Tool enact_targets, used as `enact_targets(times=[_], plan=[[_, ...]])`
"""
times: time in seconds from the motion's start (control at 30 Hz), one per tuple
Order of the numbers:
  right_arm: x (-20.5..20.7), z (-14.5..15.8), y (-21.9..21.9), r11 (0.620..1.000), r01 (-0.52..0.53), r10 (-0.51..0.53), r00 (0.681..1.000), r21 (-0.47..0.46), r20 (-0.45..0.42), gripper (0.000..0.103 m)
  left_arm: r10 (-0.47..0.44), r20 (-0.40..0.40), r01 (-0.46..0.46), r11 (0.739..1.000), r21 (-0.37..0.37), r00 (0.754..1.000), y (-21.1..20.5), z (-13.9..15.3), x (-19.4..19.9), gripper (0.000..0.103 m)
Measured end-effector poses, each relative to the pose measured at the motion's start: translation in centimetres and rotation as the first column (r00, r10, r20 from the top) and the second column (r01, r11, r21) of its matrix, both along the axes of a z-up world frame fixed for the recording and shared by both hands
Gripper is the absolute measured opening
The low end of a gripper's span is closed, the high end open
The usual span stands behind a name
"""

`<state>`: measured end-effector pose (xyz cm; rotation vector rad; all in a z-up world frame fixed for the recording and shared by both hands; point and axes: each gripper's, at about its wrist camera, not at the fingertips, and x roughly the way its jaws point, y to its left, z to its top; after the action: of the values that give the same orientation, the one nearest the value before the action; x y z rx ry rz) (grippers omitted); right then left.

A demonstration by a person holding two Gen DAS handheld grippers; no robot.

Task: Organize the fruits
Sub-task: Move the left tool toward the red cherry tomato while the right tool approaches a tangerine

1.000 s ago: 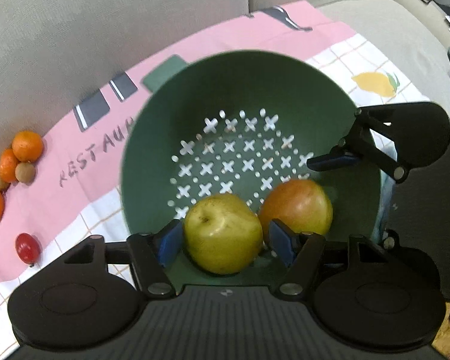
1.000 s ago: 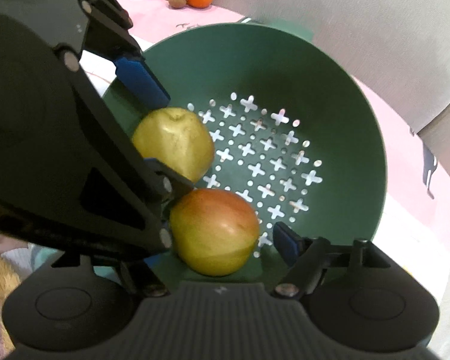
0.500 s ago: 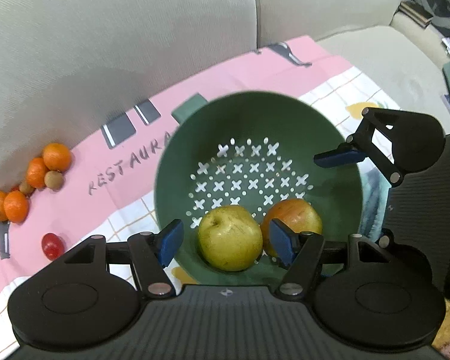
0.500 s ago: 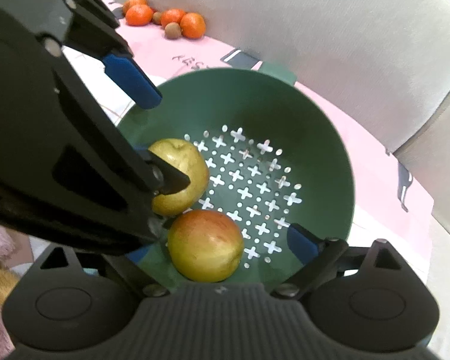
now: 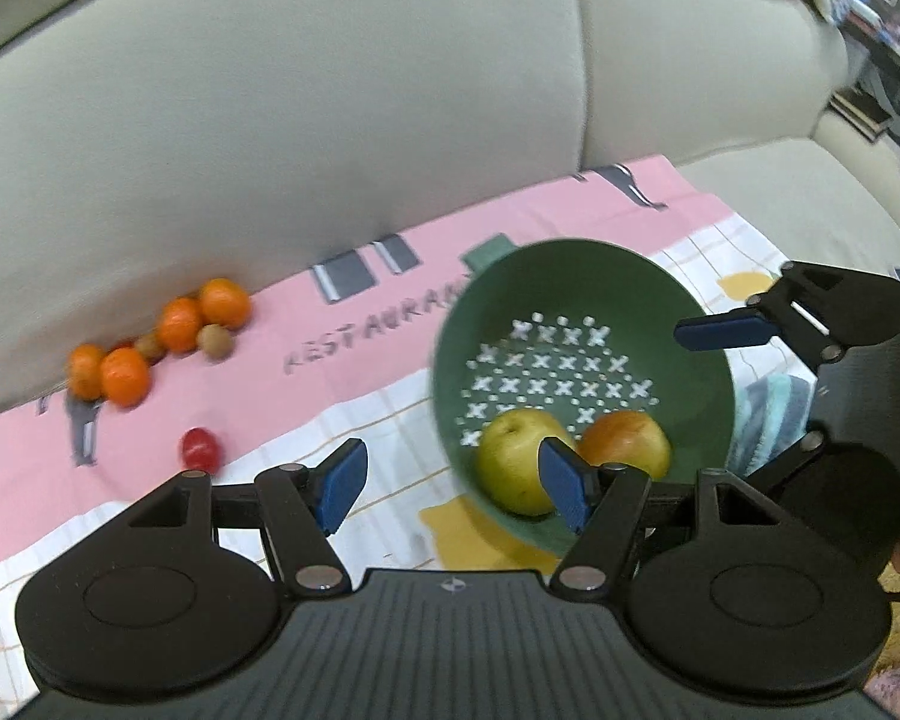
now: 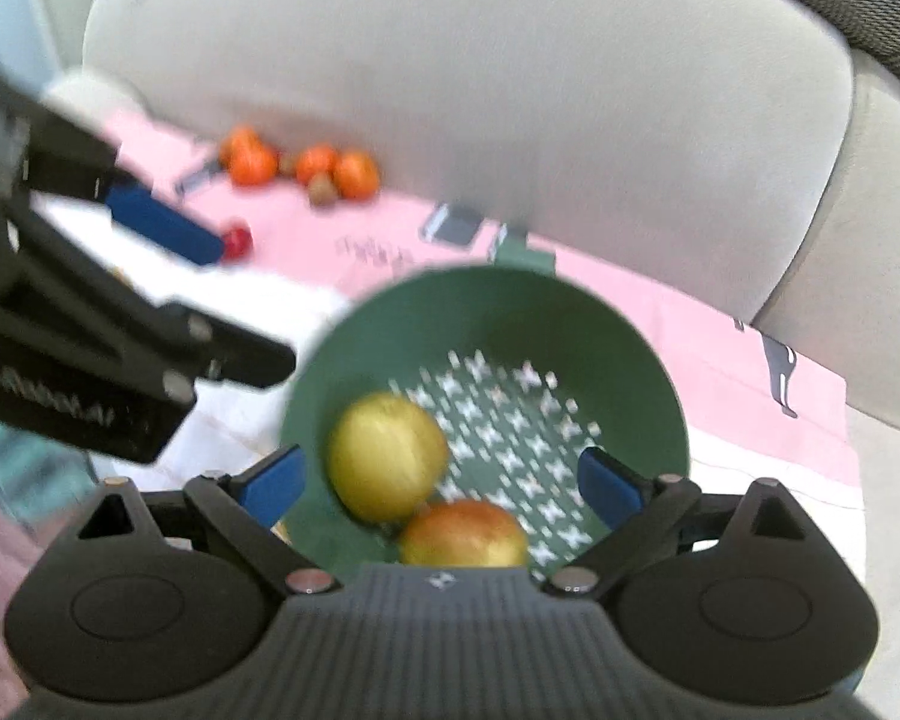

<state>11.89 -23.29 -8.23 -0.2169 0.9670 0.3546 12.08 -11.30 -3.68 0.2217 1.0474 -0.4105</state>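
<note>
A green colander [image 5: 570, 276] [image 6: 600, 348] sits on a pink and white cloth on the sofa seat. In it lie a yellow apple [image 5: 513, 462] [image 6: 387, 456] and a red-yellow apple [image 5: 627, 444] [image 6: 465, 534], side by side. My left gripper [image 5: 453, 483] is open and empty, above the cloth at the colander's left side. My right gripper [image 6: 438, 483] is open and empty, above the colander's near rim; it also shows in the left wrist view [image 5: 798, 324]. Several oranges [image 5: 177, 324] [image 6: 306, 165], small brown fruits [image 5: 215, 341] and a small red fruit [image 5: 200, 449] [image 6: 238, 240] lie on the cloth to the left.
The beige sofa back [image 5: 330, 120] rises right behind the cloth. A light blue cloth [image 5: 771, 414] lies to the right of the colander. The right wrist view is blurred by motion.
Both grippers have pulled back and up from the colander, leaving both apples inside. The left gripper has swung left and its jaws have opened wider.
</note>
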Motion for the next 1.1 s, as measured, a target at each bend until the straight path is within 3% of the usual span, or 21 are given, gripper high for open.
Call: enact_targets(times=[0.2, 0.37, 0.73, 0.93, 1.1], plan=[[-0.5, 1.6, 2.8, 0.999, 0.047, -0.048, 0.993, 0.01, 0.107, 0.094, 0.083, 0.053, -0.082, 0.997, -0.01, 0.995, 3.4, 1.4, -0.3, 0.077], [-0.4, 2.2, 5.5, 0.998, 0.026, -0.035, 0.988, 0.062, 0.15, 0.094, 0.16, 0.078, -0.157, 0.986, -0.049, 0.984, 7.0, 1.9, -0.4, 0.077], [0.6, 1.0, 10.9, 0.996, -0.043, 0.031, 0.988, 0.075, 0.154, 0.094, 0.333, 0.094, -0.309, 0.928, -0.207, 0.938, 14.2, 1.3, 0.3, 0.077], [2.1, -0.1, 12.0, 0.996, -0.065, 0.054, 0.986, 0.065, 0.157, 0.094, 0.377, 0.067, -0.353, 0.907, -0.229, 0.924, 16.6, -0.1, 1.5, 0.077], [3.8, -1.1, 12.5, 0.995, -0.064, 0.054, 0.989, 0.07, 0.137, 0.085, 0.38, 0.027, -0.363, 0.901, -0.237, 0.925, 17.5, -1.6, 2.9, 0.075]])
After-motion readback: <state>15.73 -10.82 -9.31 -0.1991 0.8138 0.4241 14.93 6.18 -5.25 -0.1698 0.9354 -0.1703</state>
